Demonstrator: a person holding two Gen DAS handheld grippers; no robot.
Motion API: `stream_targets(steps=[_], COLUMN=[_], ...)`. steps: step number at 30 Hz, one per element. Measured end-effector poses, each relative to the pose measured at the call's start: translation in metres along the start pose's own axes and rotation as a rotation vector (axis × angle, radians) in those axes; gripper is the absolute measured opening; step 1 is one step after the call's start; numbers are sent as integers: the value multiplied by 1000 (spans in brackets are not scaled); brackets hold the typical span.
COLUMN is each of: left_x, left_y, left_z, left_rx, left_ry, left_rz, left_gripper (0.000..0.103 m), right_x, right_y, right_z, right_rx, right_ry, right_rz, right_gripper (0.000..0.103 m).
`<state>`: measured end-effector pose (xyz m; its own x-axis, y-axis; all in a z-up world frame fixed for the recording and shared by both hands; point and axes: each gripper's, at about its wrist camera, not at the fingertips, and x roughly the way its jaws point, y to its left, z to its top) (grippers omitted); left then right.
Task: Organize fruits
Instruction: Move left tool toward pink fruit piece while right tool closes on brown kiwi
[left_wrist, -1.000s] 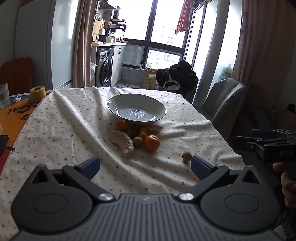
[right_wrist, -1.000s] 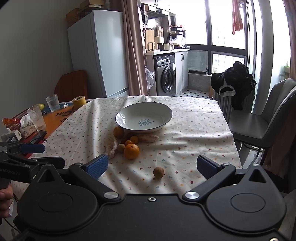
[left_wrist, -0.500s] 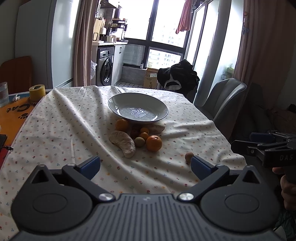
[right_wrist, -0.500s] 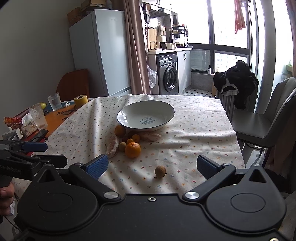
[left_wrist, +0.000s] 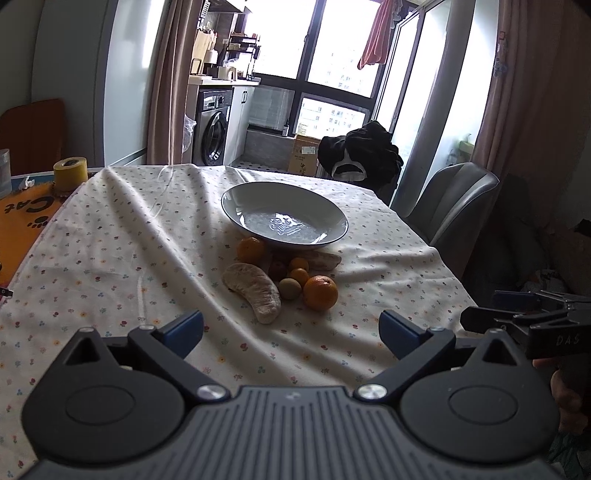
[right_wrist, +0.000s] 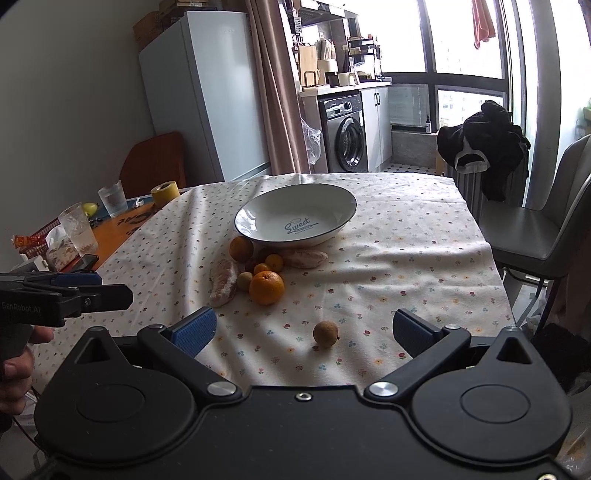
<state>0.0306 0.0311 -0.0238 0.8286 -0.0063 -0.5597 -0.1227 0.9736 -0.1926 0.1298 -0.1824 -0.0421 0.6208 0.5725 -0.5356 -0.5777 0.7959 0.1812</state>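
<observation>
An empty white bowl (left_wrist: 284, 218) (right_wrist: 295, 219) stands mid-table on the flowered cloth. In front of it lies a cluster of fruit: a large orange (left_wrist: 320, 292) (right_wrist: 266, 287), a second orange (left_wrist: 251, 250) (right_wrist: 241, 249), small kumquats (left_wrist: 298, 276), a greenish round fruit (left_wrist: 289, 288) and two peeled pomelo segments (left_wrist: 255, 288) (right_wrist: 223, 281). A small brown fruit (right_wrist: 325, 333) lies alone near the front edge, just ahead of my right gripper (right_wrist: 302, 332), which is open and empty. My left gripper (left_wrist: 291, 330) is open and empty, short of the cluster.
A grey chair (right_wrist: 546, 229) stands at the table's right side. Glasses (right_wrist: 78, 232), a yellow tape roll (left_wrist: 70, 173) (right_wrist: 165, 193) and clutter sit on the orange mat at the left. The other gripper shows at each view's edge (left_wrist: 524, 321) (right_wrist: 55, 295).
Both grippers have moved forward toward the fruit. The lone brown fruit has slipped behind my left gripper's right finger in the left wrist view.
</observation>
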Motion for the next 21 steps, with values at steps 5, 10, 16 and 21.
stream_targets(steps=[5,10,16,21], left_x=[10,21,34,44], left_y=[5,9,16,19], left_z=[0,-2,-5,-6], left_rx=[-9,-16,-26,-34], left_ry=[4,13,33,44], left_rz=[-8,-15,-25,-36], left_gripper=[96,90,79,71], right_x=[14,26,42,54], right_y=[-4,-6,-7,-9], right_z=[-4,-5,-9,-13], right_rx=[8,8,11,9], right_ry=[17,33,62,87], right_rz=[16,28,36,37], right_gripper=[102,92,82,72])
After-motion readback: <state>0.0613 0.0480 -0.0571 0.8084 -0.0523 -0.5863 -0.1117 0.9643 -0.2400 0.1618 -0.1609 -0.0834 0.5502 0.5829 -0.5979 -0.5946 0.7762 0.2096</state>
